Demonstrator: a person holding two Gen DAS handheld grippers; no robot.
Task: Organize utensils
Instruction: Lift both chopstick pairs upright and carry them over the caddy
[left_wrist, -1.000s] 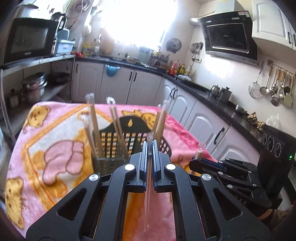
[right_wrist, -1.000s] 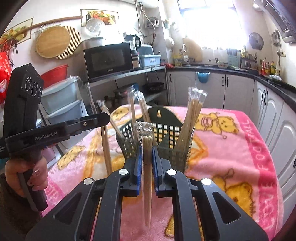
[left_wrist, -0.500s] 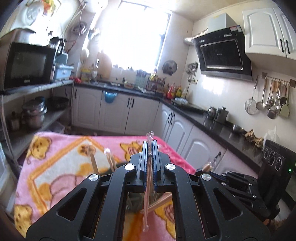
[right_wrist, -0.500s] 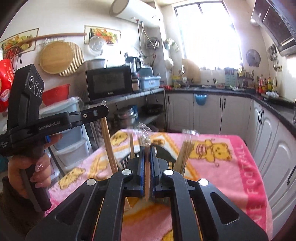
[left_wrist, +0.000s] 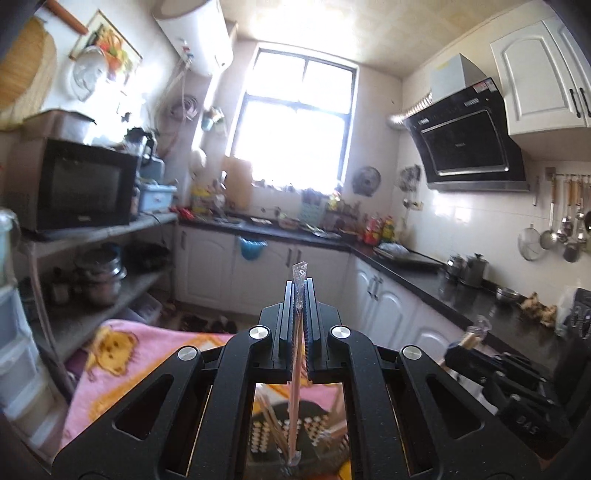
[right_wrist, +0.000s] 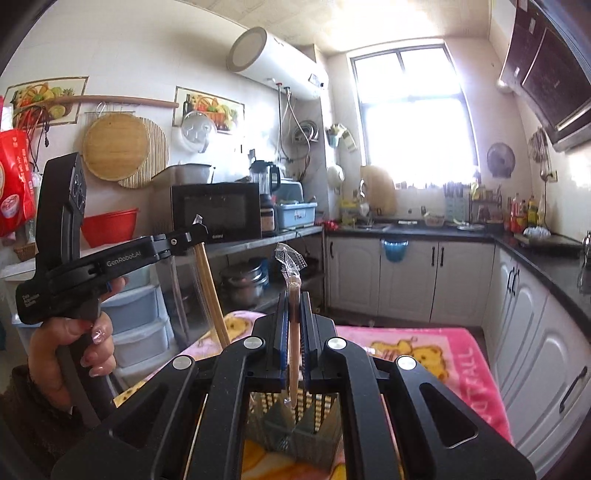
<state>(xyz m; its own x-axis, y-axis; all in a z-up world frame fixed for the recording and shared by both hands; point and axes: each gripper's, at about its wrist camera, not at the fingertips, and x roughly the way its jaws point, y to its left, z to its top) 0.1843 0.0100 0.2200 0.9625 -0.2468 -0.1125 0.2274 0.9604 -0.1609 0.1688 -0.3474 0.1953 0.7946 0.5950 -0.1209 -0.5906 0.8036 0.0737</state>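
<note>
my left gripper (left_wrist: 299, 295) has its jaws pinching a wrapped chopstick pair (left_wrist: 295, 387) upright, its lower tip hanging over the basket (left_wrist: 317, 432) below them. my right gripper (right_wrist: 294, 306) pinches another wrapped pair (right_wrist: 294, 354) above the same basket (right_wrist: 295, 428).
</note>
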